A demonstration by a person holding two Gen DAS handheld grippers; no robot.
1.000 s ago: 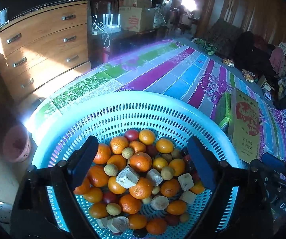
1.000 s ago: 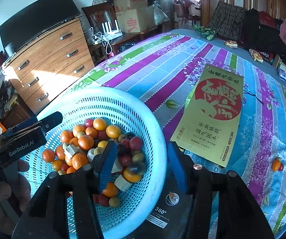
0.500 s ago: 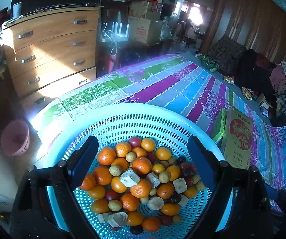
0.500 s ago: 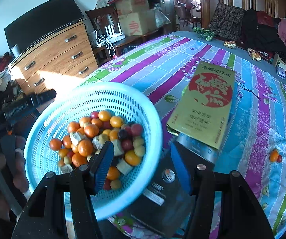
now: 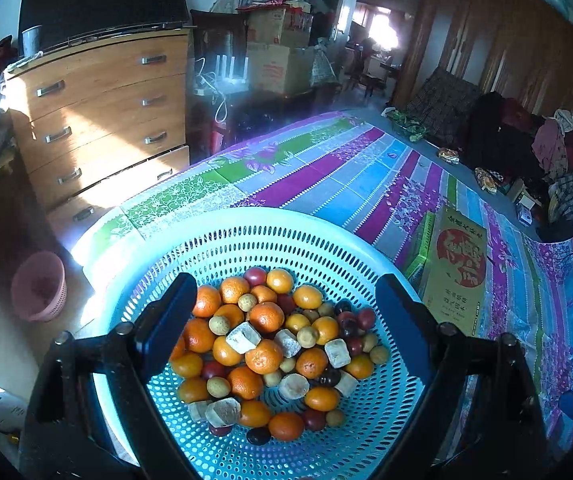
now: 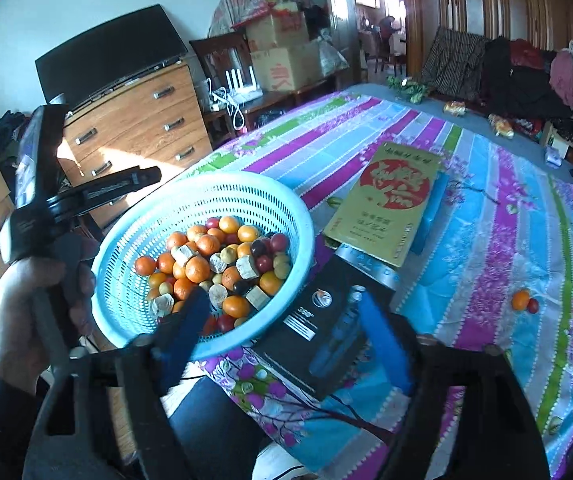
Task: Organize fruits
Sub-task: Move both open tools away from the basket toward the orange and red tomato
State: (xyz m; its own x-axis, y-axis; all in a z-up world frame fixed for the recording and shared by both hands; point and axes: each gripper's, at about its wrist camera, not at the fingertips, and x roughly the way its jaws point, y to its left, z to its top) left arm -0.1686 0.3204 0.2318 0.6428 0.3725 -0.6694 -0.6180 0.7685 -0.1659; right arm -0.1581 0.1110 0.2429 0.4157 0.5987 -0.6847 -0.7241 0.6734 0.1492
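Daylight from the far doorway (image 5: 382, 34), blown out there. A sun patch glares on the dresser (image 5: 98, 120) at left, with purple flare beside it. Near corners dark, edges bent by fisheye. Colours bluish; far clutter soft.

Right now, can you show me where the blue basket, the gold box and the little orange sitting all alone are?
blue basket (image 6: 298, 216), right wrist view, on its far rim.
gold box (image 6: 386, 216), right wrist view, on its lid.
lone orange (image 6: 520, 300), right wrist view, on its middle.
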